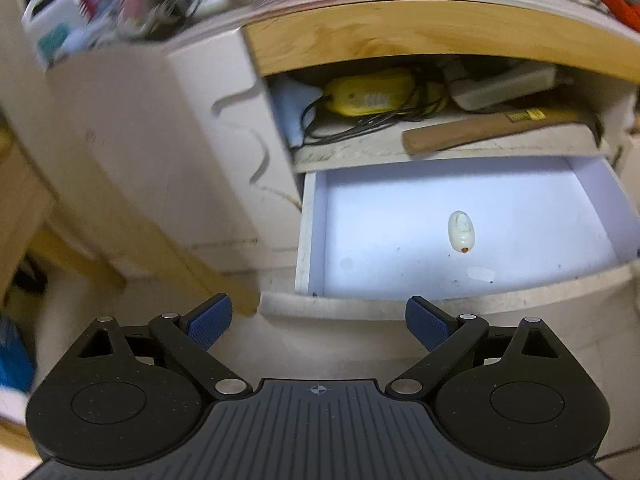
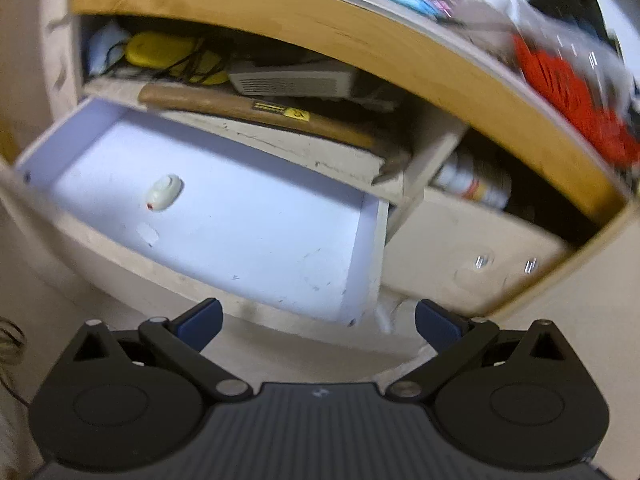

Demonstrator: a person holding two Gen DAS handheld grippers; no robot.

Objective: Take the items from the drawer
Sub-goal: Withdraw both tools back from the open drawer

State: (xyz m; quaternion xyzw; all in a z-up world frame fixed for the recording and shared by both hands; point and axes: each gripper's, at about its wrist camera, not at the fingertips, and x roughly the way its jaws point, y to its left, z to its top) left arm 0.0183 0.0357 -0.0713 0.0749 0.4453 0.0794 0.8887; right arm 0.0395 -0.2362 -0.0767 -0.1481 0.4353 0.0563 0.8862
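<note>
A white drawer (image 1: 312, 236) stands pulled open under a cluttered shelf; it also shows in the right wrist view (image 2: 366, 248). On its pale floor lies a small white oval object (image 1: 462, 231) with a red dot at one end, seen too in the right wrist view (image 2: 164, 193). My left gripper (image 1: 319, 322) is open and empty, just in front of the drawer's front edge. My right gripper (image 2: 318, 322) is open and empty, in front of the drawer's right corner.
The shelf above the drawer holds a wooden-handled tool (image 1: 488, 130), a yellow device with black cables (image 1: 372, 94) and a grey box (image 2: 292, 78). A wooden desk edge (image 1: 400, 32) overhangs. To the right a closed drawer front with metal knobs (image 2: 482, 262). A wooden leg (image 1: 132, 216) stands left.
</note>
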